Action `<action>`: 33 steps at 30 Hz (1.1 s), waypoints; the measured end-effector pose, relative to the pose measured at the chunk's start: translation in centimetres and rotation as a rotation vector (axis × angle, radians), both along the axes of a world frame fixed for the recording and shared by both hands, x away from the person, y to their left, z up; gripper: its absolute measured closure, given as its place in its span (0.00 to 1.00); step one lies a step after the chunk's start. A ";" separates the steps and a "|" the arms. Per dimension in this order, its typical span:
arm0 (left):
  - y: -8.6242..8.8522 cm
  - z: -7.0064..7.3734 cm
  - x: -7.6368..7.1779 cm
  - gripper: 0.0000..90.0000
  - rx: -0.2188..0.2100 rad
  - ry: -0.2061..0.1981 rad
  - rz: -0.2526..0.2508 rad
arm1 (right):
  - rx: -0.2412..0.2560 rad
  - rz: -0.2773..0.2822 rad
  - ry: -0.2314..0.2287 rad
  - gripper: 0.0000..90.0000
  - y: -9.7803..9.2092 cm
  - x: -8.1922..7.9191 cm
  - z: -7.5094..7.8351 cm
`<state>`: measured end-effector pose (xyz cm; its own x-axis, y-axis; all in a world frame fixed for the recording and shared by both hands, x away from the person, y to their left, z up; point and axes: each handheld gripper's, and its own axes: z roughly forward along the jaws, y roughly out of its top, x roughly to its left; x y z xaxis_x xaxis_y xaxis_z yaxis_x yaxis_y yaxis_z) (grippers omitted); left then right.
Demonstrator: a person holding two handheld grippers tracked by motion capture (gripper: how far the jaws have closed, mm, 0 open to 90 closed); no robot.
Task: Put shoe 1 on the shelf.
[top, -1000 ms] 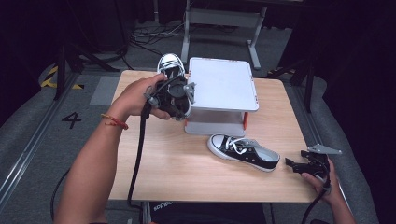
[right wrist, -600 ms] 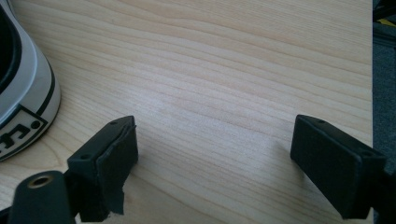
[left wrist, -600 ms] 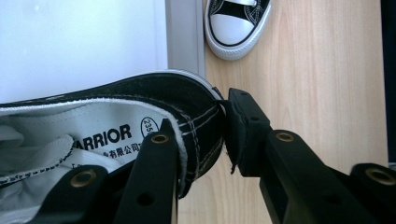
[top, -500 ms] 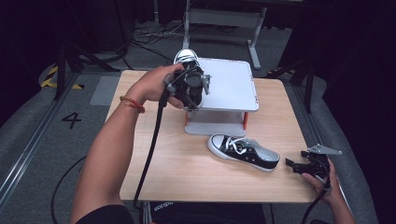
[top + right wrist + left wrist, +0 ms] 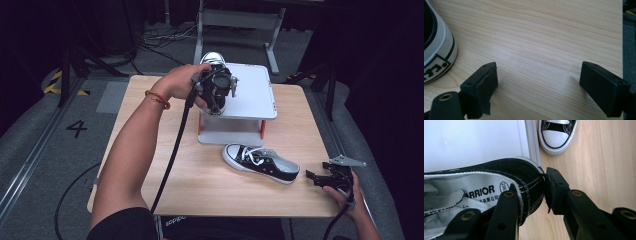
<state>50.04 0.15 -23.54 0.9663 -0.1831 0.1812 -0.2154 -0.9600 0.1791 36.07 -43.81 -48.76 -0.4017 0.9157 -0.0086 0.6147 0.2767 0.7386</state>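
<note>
Sneaker (image 5: 499, 185) number one, black canvas with white stitching and a white printed insole, sits pinched at its heel wall by my left gripper (image 5: 531, 195), one jaw inside the collar, one outside, above the edge of the smooth grey metal stand (image 5: 250, 95). Its rubber toe cap pokes past my hand in the high view. The second sneaker (image 5: 261, 163) lies on its sole on the pale wood-grain table (image 5: 200, 180), in front of the stand. My right gripper (image 5: 320, 178) rests near the table's right edge, jaws spread wide around nothing, just beside that shoe's heel. Dark floor, cables and rails surround the table.
</note>
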 end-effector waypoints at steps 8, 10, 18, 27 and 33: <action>-1.0 -0.6 0.9 0.80 0.002 0.017 -0.004 | 0.005 0.003 0.004 0.17 0.0 0.0 0.0; -1.0 -0.7 1.3 0.79 0.007 0.007 0.005 | 0.004 0.003 0.003 0.17 0.0 -0.1 0.0; -0.7 -1.0 2.2 0.79 -0.020 -0.002 0.027 | 0.005 0.006 0.004 0.17 0.0 -0.1 0.0; -0.3 -1.1 1.7 0.59 -0.127 -0.075 0.089 | 0.006 0.010 0.005 0.17 0.0 -0.1 0.0; 1.4 -0.7 0.6 0.40 -0.232 -0.095 0.176 | 0.007 0.014 0.005 0.17 0.0 -0.1 0.0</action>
